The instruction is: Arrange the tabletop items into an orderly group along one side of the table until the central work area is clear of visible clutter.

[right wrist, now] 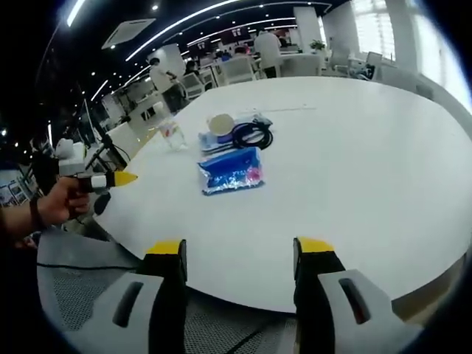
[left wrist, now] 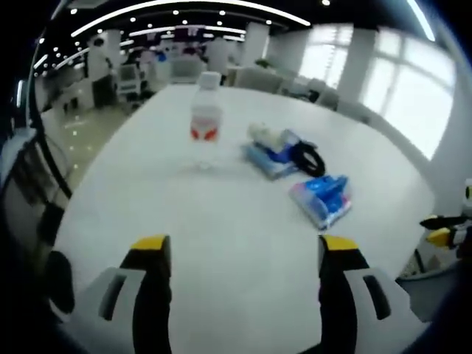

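Note:
On the white table [left wrist: 221,221] stands a clear water bottle [left wrist: 206,122] with a red label and white cap. Right of it lie a blue flat pack [left wrist: 267,158] with a white roll [left wrist: 267,135] and a coiled black cable [left wrist: 310,157] on top, and nearer, a blue tissue packet [left wrist: 321,198]. My left gripper [left wrist: 245,247] is open above the near table edge, nothing between its jaws. In the right gripper view the tissue packet [right wrist: 231,169], roll [right wrist: 220,124], cable [right wrist: 252,135] and bottle [right wrist: 172,133] sit ahead. My right gripper [right wrist: 240,247] is open at the table's edge.
The left gripper [right wrist: 110,179] shows at the left of the right gripper view, held by a hand [right wrist: 59,203]. A grey mesh chair [right wrist: 81,295] sits below the table edge. Office desks, chairs and a person [left wrist: 99,66] stand beyond the table's far end.

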`<action>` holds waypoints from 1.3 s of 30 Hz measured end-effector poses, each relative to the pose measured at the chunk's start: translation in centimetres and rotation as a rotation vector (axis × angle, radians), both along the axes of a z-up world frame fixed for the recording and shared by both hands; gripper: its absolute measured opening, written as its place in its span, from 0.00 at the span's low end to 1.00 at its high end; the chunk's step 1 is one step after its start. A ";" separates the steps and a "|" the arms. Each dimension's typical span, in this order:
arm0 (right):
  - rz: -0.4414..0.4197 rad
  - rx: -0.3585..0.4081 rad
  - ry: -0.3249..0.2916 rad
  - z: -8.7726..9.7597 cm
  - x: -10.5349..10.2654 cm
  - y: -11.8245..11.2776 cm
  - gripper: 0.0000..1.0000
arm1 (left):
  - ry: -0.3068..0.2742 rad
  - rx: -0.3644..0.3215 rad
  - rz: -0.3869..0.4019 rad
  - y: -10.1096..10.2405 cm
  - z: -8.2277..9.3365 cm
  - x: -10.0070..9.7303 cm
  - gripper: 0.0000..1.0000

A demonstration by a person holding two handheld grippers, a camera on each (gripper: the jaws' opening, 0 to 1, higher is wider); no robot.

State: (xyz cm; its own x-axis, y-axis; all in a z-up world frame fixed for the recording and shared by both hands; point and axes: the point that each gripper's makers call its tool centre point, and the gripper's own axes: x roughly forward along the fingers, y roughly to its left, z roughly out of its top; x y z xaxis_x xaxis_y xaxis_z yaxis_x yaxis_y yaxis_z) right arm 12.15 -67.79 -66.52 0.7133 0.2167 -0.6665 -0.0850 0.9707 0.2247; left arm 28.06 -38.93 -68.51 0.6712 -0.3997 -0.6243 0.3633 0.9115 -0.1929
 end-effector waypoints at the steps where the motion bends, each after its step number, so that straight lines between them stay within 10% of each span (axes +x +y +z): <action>1: 0.004 0.000 0.001 0.0 0.0 0.1 0.58 | -0.002 -0.001 -0.001 -0.1 0.1 0.0 0.81; 39: -0.012 0.045 0.020 -0.2 0.1 0.2 0.58 | -0.010 -0.016 -0.079 -1.3 0.2 -1.0 0.81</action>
State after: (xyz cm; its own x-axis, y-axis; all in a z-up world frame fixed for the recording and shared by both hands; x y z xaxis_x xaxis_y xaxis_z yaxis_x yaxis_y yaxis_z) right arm 12.22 -67.55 -66.77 0.7024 0.2383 -0.6707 -0.0681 0.9605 0.2699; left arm 27.10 -40.28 -68.33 0.6432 -0.4611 -0.6114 0.4357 0.8769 -0.2030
